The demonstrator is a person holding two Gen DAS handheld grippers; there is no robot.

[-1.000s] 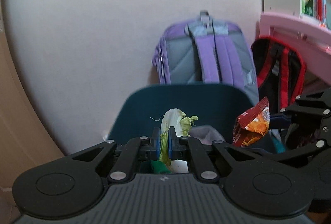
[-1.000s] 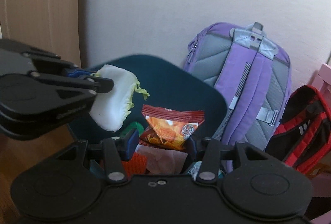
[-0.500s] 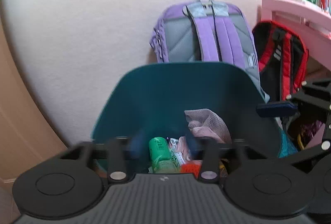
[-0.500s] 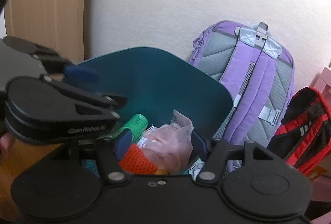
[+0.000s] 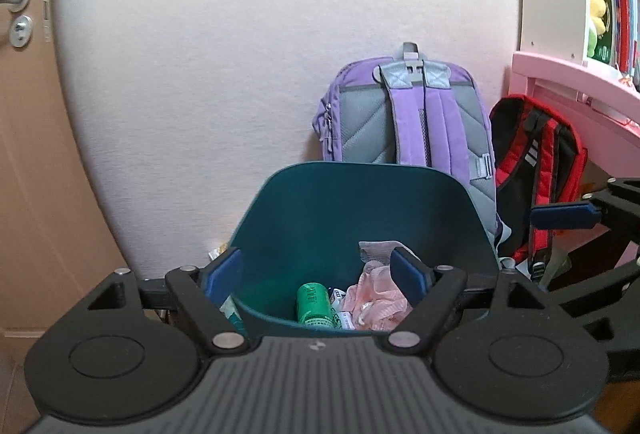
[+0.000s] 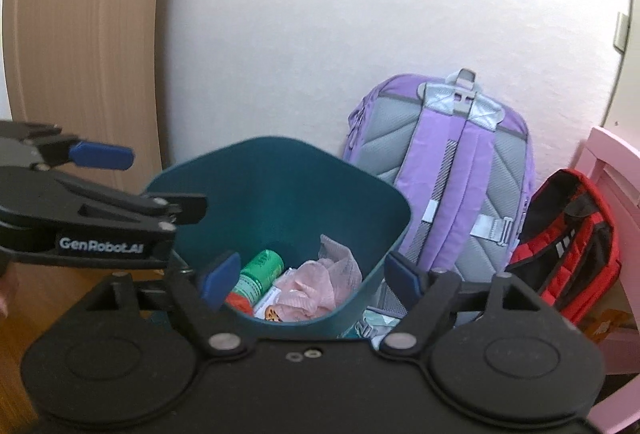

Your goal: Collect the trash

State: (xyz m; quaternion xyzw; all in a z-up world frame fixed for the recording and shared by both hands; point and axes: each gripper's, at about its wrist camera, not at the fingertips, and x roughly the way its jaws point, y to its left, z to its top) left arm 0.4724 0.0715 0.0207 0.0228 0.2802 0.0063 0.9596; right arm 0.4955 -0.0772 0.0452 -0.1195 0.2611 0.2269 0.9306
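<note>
Both the left hand-held gripper [image 5: 320, 274] and the right hand-held gripper [image 6: 308, 276] are spreading, nothing between their jaws, above the dark teal plastic bin [image 5: 360, 201]. The trash, a green can [image 5: 313, 302] and pink netting [image 5: 378, 300], lies in the bin. A low pass could catch its front rim and tip it. The purple backpack [image 5: 404, 117] crowds behind the bin; the wooden floor [image 6: 52, 290] left of the bin looks open.

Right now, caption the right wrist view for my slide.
Both grippers, right and left, opening empty over the teal bin of trash, backpacks behind.
</note>
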